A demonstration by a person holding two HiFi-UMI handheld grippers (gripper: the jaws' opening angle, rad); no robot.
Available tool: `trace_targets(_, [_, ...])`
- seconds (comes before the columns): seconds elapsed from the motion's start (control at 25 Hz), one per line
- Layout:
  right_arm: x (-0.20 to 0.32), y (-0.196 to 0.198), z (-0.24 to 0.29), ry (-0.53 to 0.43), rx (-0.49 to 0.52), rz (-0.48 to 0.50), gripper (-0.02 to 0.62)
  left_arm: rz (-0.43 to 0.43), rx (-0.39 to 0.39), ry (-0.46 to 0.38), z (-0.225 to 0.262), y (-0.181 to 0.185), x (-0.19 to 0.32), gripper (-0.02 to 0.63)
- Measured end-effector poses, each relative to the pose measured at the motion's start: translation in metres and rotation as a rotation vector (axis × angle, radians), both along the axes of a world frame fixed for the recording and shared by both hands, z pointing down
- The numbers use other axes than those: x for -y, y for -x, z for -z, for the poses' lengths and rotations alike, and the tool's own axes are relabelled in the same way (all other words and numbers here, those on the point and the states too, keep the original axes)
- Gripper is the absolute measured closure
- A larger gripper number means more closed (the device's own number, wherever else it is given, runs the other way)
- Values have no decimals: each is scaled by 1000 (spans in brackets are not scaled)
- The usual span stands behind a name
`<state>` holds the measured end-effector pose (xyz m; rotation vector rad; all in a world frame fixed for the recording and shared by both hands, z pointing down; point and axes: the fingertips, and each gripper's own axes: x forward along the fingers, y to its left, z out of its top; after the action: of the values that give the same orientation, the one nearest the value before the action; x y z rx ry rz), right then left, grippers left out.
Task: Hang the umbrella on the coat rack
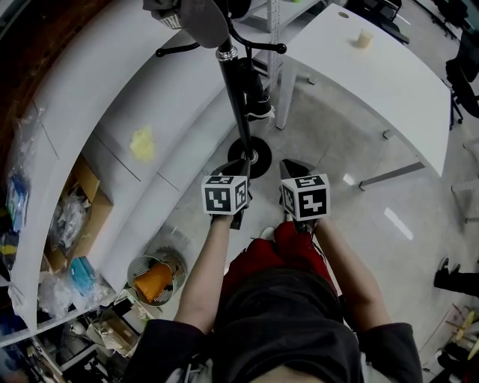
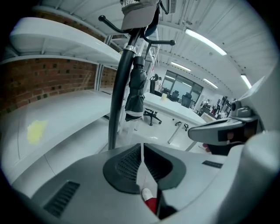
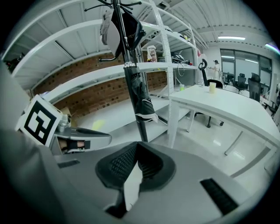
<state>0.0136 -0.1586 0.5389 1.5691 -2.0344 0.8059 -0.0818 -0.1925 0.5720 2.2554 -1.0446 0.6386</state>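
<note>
The black folded umbrella (image 1: 251, 88) hangs along the pole of the black coat rack (image 1: 234, 112), clear of both grippers. It shows as a dark bundle in the left gripper view (image 2: 136, 92) and in the right gripper view (image 3: 140, 94). A grey cap (image 1: 203, 20) sits on the rack's top hooks. My left gripper (image 1: 239, 173) is shut with nothing in it, just short of the rack's round base (image 1: 251, 157). Beside it, to the right, my right gripper (image 1: 293, 169) is also shut and empty. Their jaws meet at the tips (image 2: 142, 146) (image 3: 137, 146).
Curved white shelves (image 1: 112, 120) run along the left, with a yellow cloth (image 1: 142, 143) on one. A white desk (image 1: 374, 75) carrying a cup (image 1: 364, 37) stands at the right. A wire bin (image 1: 153, 279) with an orange item is near my left side.
</note>
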Motion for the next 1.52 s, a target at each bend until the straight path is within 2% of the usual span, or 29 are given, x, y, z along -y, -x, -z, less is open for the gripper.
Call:
trace_targets(0.12, [-8, 4, 4, -14, 18, 2, 577, -15, -25, -23, 11, 0, -13, 594])
trace_targets(0.36, [-20, 8, 12, -54, 30, 5, 577, -68, -62, -71, 33, -6, -39, 595])
trace_targets(0.56, [-28, 11, 28, -106, 58, 7, 578, -74, -75, -118, 52, -6, -49, 595])
trace_targets(1.24, [-48, 14, 105, -315, 118, 6, 578, -18, -204, -300, 143, 19, -58, 595])
trace_targets(1.52, [-56, 10, 139, -409, 143, 8, 578, -8, -215, -359, 171, 32, -63, 595])
